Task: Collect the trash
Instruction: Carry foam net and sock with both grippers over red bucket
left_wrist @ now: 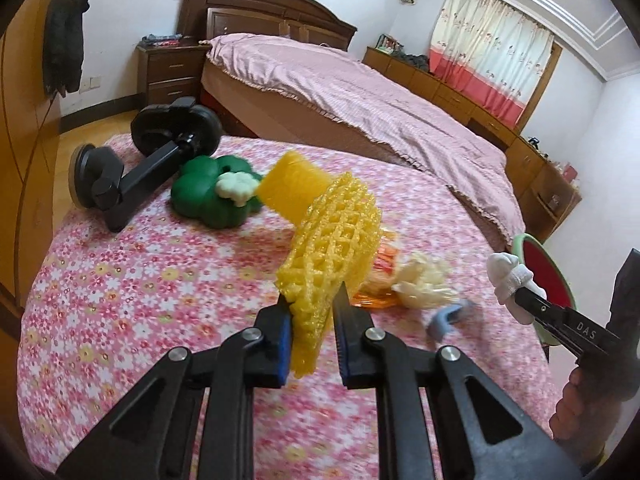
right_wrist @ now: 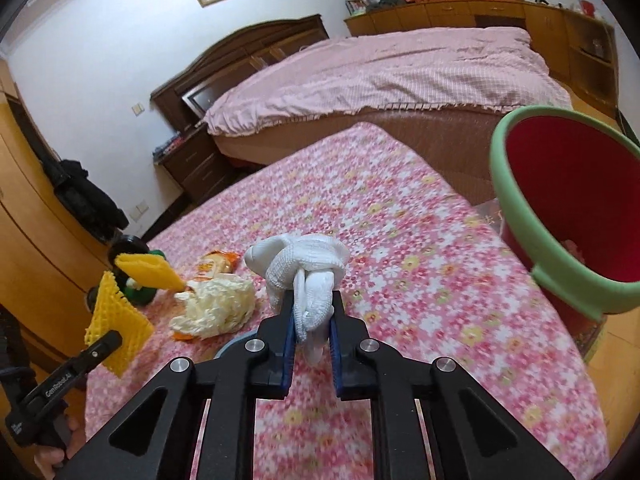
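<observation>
Both tongs are loaded. The left tongs [left_wrist: 310,316] are clenched on a yellow foam fruit net [left_wrist: 332,236] at frame centre; the right tongs [right_wrist: 312,320] pinch a white knotted cloth wad [right_wrist: 304,268]. Neither is binned yet. The red bin [right_wrist: 568,208] waits at right, while the crumpled cream wrapper [right_wrist: 218,306] and orange snack packet [right_wrist: 214,266] remain on the counter [right_wrist: 400,240], lower left.

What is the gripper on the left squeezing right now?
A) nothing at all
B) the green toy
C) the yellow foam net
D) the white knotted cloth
C: the left gripper has its pads pressed on the yellow foam net, lifted off the flowery cloth, while the white knotted cloth sits in the right gripper.
</observation>
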Demonstrator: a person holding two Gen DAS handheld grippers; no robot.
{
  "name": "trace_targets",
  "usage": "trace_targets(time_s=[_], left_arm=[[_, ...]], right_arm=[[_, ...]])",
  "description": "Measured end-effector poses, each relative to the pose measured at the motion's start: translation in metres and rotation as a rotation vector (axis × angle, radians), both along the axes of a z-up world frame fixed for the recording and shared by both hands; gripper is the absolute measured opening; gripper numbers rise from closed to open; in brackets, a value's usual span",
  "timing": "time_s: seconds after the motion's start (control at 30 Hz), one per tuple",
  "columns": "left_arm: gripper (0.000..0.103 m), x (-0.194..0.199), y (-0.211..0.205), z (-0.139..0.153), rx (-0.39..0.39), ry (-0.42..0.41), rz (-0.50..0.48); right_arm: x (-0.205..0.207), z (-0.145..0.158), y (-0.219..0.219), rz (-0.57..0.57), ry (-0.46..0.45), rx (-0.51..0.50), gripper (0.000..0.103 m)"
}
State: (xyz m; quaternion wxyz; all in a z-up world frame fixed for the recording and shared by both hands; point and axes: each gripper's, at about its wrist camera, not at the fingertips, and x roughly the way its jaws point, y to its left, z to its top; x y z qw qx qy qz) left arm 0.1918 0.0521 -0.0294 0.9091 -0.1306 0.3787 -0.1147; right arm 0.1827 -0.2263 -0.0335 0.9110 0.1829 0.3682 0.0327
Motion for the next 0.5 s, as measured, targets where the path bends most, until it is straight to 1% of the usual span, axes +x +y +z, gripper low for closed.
trace_targets(time_s=[0.27,0.5], left_arm=[[0.017,-0.020,-0.029,0.027,-0.019,-0.047,-0.055],[0.017,-0.028,-0.063,0.048,-0.032,-0.073,-0.131]], right_arm=[[-0.041,0.028,-0.016,-0.030,-0.072,0.023,0.015],[-0.069,0.047,-0.030,-0.057,-0.128,0.037,0.015]])
